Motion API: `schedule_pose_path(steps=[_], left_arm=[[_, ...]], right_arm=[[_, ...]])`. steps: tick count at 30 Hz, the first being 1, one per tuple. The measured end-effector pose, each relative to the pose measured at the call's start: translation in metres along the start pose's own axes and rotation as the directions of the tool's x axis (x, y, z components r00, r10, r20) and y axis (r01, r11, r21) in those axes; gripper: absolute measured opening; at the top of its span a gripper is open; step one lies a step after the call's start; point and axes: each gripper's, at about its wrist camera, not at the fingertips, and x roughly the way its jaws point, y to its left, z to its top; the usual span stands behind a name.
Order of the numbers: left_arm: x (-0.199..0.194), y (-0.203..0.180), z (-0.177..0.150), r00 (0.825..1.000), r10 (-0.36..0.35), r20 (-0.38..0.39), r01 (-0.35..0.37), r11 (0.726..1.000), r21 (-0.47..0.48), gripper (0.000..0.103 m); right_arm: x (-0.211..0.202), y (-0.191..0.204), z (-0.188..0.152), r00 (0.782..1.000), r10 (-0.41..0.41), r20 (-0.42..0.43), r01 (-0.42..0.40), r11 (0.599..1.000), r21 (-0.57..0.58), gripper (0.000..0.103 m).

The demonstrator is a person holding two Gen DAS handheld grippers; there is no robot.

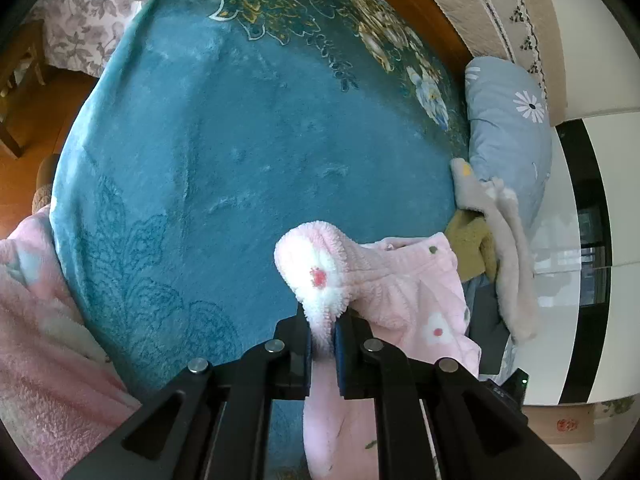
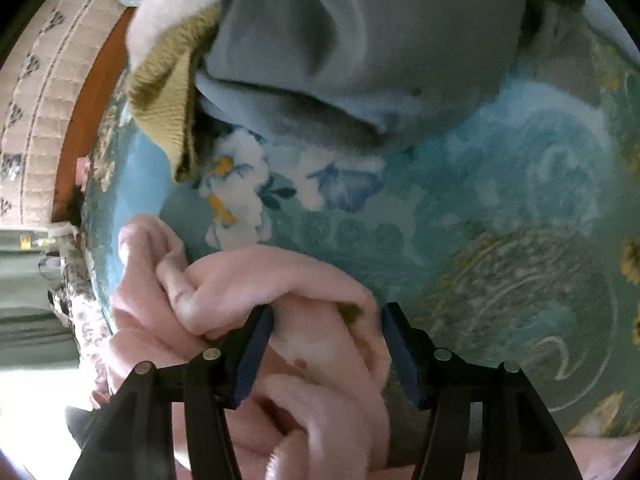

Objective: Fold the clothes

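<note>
left wrist view: the left claw [image 1: 323,340] is clamped on a bunched fold of a pink fleece garment [image 1: 404,292] printed with white flowers; the pinched fold stands up between the two blue-padded fingers [image 1: 345,354] and the rest of the garment trails to the right and downward over a teal plush blanket [image 1: 224,152] that covers the bed. beyond the garment, at the blanket's right edge, lie a mustard-yellow knit piece [image 1: 470,246], a pale grey fleece piece [image 1: 508,248] and a grey-blue pillow with daisies [image 1: 510,120]. a second pink fleece fabric [image 1: 36,320] lies at the lower left. right wrist view: the right claw [image 2: 328,344] is spread wide, its fingers [image 2: 254,354] on either side of crumpled folds of the pink fleece garment [image 2: 248,284] without pinching them; the view is motion-blurred. above it, on the floral border of the teal plush blanket [image 2: 500,208], rest a grey-blue cloth [image 2: 360,52] and the mustard-yellow knit piece [image 2: 164,96].
</note>
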Motion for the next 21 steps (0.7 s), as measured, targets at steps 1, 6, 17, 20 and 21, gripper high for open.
schedule_pose_path(steps=[1,6,17,20,21], left_arm=[[0.000,0.000,0.000,1.000,0.000,0.001,0.000,1.000,0.001,0.009],[0.004,-0.007,0.001,1.000,0.004,-0.002,-0.004,1.000,0.006,0.009],[-0.014,-0.060,0.001,0.990,-0.138,0.039,0.131,0.979,0.159,0.008],[-0.014,-0.055,0.000,0.990,-0.137,0.037,0.130,0.981,0.146,0.008],[-0.013,-0.051,0.000,0.991,-0.133,0.032,0.128,0.983,0.131,0.008]], right_arm=[[0.001,0.001,-0.002,1.000,0.002,0.001,-0.002,1.000,0.005,0.057],[-0.011,-0.004,-0.007,0.998,0.024,0.056,-0.029,0.995,0.095,0.014],[-0.259,0.051,-0.022,0.789,0.115,0.604,-0.031,0.989,-0.148,0.000],[-0.245,0.054,-0.022,0.830,0.124,0.543,-0.024,0.982,-0.188,0.004],[-0.238,0.054,-0.022,0.845,0.124,0.519,-0.021,0.980,-0.199,0.004]])
